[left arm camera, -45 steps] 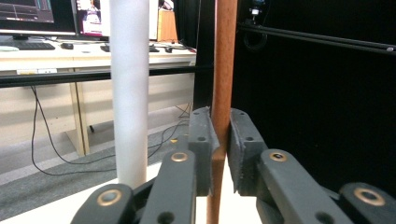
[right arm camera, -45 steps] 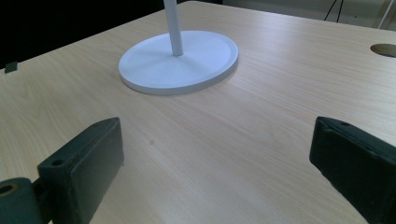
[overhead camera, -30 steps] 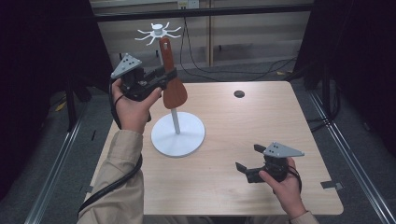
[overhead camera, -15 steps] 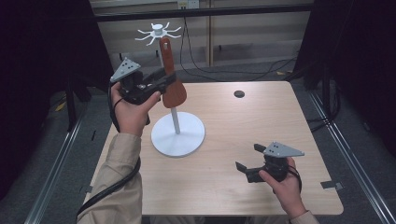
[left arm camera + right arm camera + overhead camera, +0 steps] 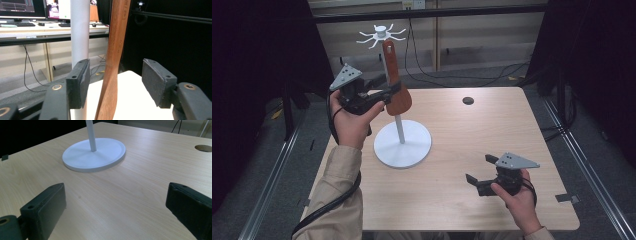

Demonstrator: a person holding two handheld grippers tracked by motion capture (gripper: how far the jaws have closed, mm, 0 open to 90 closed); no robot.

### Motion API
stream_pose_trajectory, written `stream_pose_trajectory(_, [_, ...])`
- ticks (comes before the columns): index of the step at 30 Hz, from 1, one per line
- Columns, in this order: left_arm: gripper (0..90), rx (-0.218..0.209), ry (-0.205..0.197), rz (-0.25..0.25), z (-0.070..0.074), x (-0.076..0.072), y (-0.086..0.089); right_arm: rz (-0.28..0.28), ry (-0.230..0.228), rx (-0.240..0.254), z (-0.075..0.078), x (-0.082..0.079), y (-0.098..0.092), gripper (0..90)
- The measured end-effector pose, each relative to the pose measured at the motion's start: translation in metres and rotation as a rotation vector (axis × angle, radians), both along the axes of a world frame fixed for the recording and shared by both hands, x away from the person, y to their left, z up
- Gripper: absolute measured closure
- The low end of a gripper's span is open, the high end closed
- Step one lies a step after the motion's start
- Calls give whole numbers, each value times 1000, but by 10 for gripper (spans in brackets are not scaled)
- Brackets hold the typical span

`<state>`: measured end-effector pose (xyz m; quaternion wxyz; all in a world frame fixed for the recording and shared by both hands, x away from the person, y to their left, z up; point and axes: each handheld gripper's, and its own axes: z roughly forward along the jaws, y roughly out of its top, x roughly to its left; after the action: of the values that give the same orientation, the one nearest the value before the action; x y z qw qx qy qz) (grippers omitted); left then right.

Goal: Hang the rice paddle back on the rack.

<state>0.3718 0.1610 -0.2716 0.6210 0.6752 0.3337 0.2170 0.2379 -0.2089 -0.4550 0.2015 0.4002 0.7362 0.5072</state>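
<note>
Wooden spatula point(image 5: 395, 85) hangs from the white hook stand point(image 5: 402, 145), left claw point(image 5: 382, 92) letting go.
Its jaws have just been opening, the blade between them, untouched; back straight out without swinging it. Right claw point(image 5: 477, 172) gapes empty over the pale wood counter point(image 5: 492, 130), dark curtains around.

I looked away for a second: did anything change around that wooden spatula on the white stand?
The left tool has just been opening its jaws: the wooden spatula sits between them with gaps on both sides, let go, hanging from the white stand. Both hands, the right tool and the stand stayed put.
</note>
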Motion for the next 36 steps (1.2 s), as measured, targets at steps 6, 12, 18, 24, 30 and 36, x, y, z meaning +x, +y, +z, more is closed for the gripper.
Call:
stream_pose_trajectory(6, [297,27,-12,20,-3,-4,2,0,-6,-1,2,-2,-1,27])
stream_pose_trajectory(12, [224,39,-9,25,-8,-10,4,-3,-9,-6,2,-3,-2,27])
stream_pose_trajectory(18, [216,53,-17,28,-16,-16,7,-6,-10,-15,3,-4,-3,28])
stream_pose_trajectory(24, [205,59,-17,40,-26,-20,10,-5,-11,-9,3,-3,-3,27])
stream_pose_trajectory(30, [194,40,-10,39,-36,-25,11,-3,-11,-16,3,-4,-3,28])
stream_pose_trajectory(36, [180,53,1,48,-46,-29,13,-1,-6,-19,3,-4,-3,27])
